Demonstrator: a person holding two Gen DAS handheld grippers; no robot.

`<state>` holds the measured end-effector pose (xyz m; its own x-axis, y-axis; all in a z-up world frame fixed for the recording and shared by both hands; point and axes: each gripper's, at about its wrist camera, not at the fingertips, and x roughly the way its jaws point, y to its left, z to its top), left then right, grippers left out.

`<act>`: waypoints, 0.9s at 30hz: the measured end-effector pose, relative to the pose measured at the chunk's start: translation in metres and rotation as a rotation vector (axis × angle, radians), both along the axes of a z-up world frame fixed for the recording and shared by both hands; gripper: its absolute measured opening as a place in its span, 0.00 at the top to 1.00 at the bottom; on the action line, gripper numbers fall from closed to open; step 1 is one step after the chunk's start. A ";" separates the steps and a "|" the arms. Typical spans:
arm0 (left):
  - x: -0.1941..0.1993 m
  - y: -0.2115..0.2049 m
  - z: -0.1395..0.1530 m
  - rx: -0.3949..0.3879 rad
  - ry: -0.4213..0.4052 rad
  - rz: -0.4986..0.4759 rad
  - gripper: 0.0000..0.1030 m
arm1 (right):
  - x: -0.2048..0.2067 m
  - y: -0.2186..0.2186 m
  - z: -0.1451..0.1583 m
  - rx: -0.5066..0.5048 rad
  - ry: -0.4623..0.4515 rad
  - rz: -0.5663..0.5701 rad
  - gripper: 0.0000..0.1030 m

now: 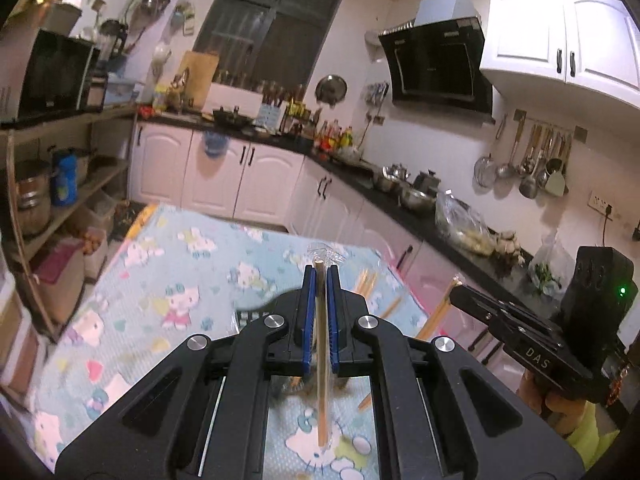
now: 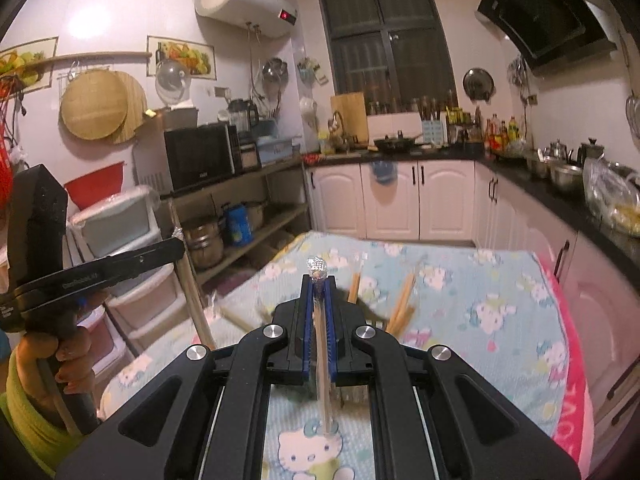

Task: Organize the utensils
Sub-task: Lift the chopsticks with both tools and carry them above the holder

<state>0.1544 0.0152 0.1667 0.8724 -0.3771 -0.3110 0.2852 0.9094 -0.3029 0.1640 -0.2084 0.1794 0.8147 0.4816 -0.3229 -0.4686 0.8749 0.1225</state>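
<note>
My left gripper (image 1: pixel 320 270) is shut on a wooden chopstick in a clear plastic sleeve (image 1: pixel 322 344), held lengthwise between the blue pads above the table. My right gripper (image 2: pixel 319 278) is shut on another clear-sleeved chopstick (image 2: pixel 323 360), also raised above the table. The right gripper shows at the right in the left wrist view (image 1: pixel 456 289) with its chopstick (image 1: pixel 440 312) hanging down. The left gripper shows at the left in the right wrist view (image 2: pixel 176 246). Several loose wooden chopsticks (image 2: pixel 400 304) lie on the table beyond the grippers, also seen in the left wrist view (image 1: pixel 366 282).
The table (image 2: pixel 480 304) carries a light blue cartoon-cat cloth with a pink edge at the right. A black counter (image 1: pixel 400 204) with bowls and bags runs along the right. Open shelves (image 2: pixel 256 216) with pots stand at the left. White cabinets (image 2: pixel 400 196) stand behind.
</note>
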 end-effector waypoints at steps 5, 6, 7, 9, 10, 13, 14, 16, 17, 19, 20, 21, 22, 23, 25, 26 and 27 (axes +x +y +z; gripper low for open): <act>0.004 0.002 0.024 0.014 -0.054 0.038 0.99 | 0.007 0.001 0.019 0.002 -0.039 -0.013 0.94; 0.005 0.003 0.029 0.017 -0.066 0.049 0.99 | 0.008 0.001 0.023 0.002 -0.048 -0.015 0.94; 0.006 0.004 0.033 0.021 -0.075 0.060 0.99 | 0.009 0.001 0.026 0.001 -0.054 -0.017 0.94; 0.009 0.005 0.039 0.024 -0.089 0.079 0.99 | 0.011 0.001 0.033 0.000 -0.073 -0.022 0.94; 0.011 0.005 0.042 0.030 -0.097 0.091 0.99 | 0.013 0.001 0.036 -0.001 -0.080 -0.025 0.94; 0.017 0.006 0.048 0.043 -0.120 0.130 0.99 | 0.017 0.000 0.047 -0.002 -0.106 -0.040 0.94; 0.018 0.006 0.049 0.046 -0.127 0.140 0.99 | 0.020 -0.001 0.049 0.001 -0.113 -0.045 0.94; 0.022 0.005 0.051 0.058 -0.145 0.167 0.99 | 0.024 -0.003 0.053 0.004 -0.120 -0.052 0.94; 0.023 0.005 0.052 0.059 -0.150 0.174 0.99 | 0.028 -0.004 0.055 0.007 -0.123 -0.062 0.94; 0.028 0.002 0.051 0.061 -0.156 0.188 0.99 | 0.035 -0.006 0.056 0.011 -0.123 -0.077 0.94; 0.031 0.002 0.050 0.061 -0.159 0.194 0.99 | 0.039 -0.007 0.057 0.016 -0.123 -0.083 0.94; 0.034 0.000 0.049 0.061 -0.162 0.200 0.99 | 0.042 -0.008 0.057 0.020 -0.122 -0.087 0.94; 0.036 -0.002 0.047 0.061 -0.164 0.203 0.99 | 0.045 -0.007 0.057 0.021 -0.121 -0.090 0.94; 0.038 -0.003 0.046 0.061 -0.165 0.205 0.99 | 0.048 -0.007 0.056 0.023 -0.121 -0.095 0.94; 0.044 -0.006 0.042 0.060 -0.169 0.210 0.99 | 0.054 -0.007 0.055 0.025 -0.118 -0.098 0.94; 0.046 -0.007 0.040 0.063 -0.173 0.214 0.99 | 0.057 -0.006 0.055 0.025 -0.116 -0.101 0.94; 0.048 -0.010 0.039 0.069 -0.178 0.220 0.99 | 0.060 -0.006 0.054 0.027 -0.113 -0.105 0.94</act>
<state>0.2021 0.0056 0.2058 0.9739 -0.1565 -0.1642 0.1223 0.9719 -0.2014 0.2239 -0.2140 0.2330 0.8914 0.3994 -0.2143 -0.3873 0.9168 0.0978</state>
